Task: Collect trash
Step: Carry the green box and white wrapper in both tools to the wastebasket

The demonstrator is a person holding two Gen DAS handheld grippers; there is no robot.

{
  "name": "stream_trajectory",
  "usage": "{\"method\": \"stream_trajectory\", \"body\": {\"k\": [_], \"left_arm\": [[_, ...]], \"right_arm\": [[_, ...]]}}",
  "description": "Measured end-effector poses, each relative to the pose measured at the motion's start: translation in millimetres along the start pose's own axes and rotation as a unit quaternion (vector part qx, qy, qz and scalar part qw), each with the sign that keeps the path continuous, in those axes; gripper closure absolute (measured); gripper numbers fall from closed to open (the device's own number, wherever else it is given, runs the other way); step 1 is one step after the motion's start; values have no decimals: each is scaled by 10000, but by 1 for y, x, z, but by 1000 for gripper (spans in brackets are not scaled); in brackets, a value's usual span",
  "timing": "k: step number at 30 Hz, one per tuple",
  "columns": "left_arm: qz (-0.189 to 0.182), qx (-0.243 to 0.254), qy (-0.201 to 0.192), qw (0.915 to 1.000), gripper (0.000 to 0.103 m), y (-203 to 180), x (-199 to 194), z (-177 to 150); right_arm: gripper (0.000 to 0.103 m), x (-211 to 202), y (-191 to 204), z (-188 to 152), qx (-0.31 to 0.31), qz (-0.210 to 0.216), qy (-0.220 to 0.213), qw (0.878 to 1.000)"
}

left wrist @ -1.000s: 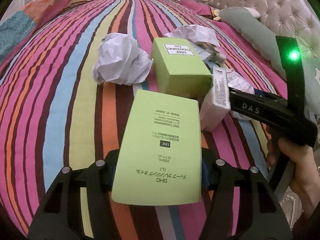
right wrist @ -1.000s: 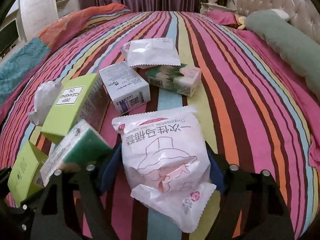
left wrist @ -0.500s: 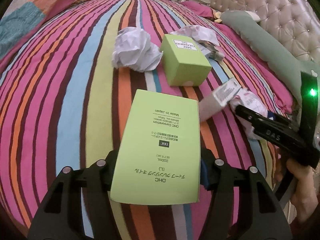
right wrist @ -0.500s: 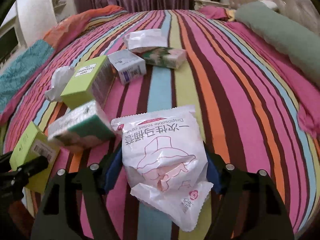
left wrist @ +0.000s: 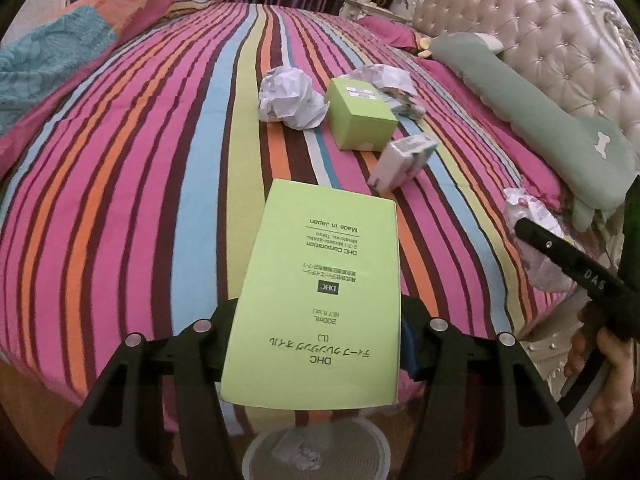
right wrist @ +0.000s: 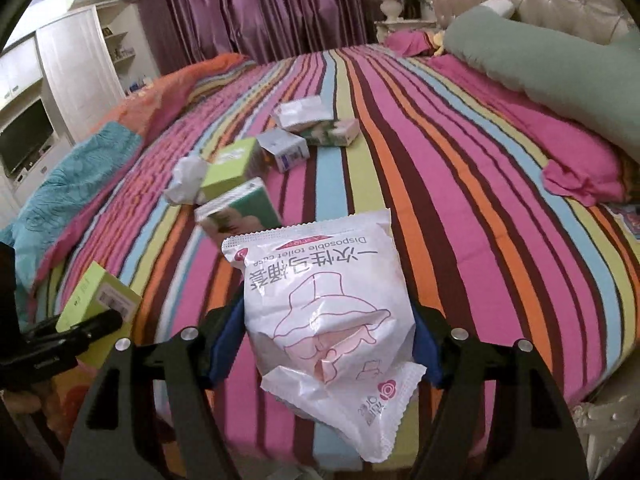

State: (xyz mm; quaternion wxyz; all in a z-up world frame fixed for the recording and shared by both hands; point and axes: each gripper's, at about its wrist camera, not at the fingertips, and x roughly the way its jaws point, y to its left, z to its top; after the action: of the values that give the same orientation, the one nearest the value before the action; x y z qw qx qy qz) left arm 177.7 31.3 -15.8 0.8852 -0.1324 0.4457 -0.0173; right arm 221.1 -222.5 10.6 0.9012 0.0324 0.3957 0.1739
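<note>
My left gripper is shut on a flat light-green DHC box, held past the bed's near edge above a round trash bin with paper scraps inside. My right gripper is shut on a white plastic toilet-cover packet, also off the bed's edge; the packet shows at the right of the left wrist view. On the striped bed lie a crumpled paper ball, a green cube box, a small white-green carton and more wrappers.
A green bolster pillow lies along the tufted headboard at the right. A folded quilt sits at the far left. A white cabinet with a TV stands beyond the bed.
Both grippers have pulled back from the bed with their loads. The trash on the bed looks smaller and farther. The trash bin has come into view under the left gripper.
</note>
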Motion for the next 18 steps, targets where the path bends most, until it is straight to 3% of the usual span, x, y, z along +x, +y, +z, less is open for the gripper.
{"method": "stream_trajectory", "body": {"k": [11, 18], "left_arm": [[-97, 248, 2, 9996, 46, -4, -53, -54], [-153, 184, 364, 9990, 46, -2, -59, -104]], "right_arm": [[35, -46, 22, -42, 94, 202, -68, 9997], [35, -49, 45, -89, 243, 460, 384, 9979]]}}
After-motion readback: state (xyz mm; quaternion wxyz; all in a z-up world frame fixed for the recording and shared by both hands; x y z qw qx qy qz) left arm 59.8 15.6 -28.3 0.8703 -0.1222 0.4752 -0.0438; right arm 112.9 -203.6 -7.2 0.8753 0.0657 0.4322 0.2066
